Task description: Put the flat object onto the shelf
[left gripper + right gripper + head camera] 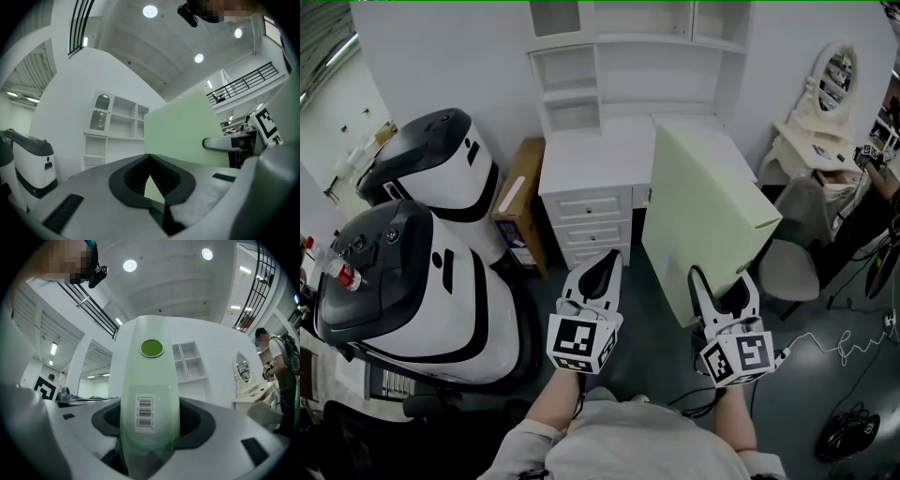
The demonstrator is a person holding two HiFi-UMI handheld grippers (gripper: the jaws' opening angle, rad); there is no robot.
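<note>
My right tongs [722, 286] pinch the lower edge of the pale green flat box [703, 206], which rises tilted toward 12 o'clock. My left tongs [607, 258], at 9 o'clock, are pressed together and empty. The bench [600, 159] and shelf unit [609, 56] stand at 11 o'clock.

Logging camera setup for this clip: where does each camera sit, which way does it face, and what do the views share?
Head view: on the person's head, steeply down at left gripper, right gripper, forearms, pale green flat box, white shelf unit.
Left gripper view: on that gripper, forward along its shut, empty jaws toward box face and shelf unit.
Right gripper view: on that gripper, along jaws clamped on the box's barcode-labelled edge.
Shared: box and shelf unit appear in all three.
</note>
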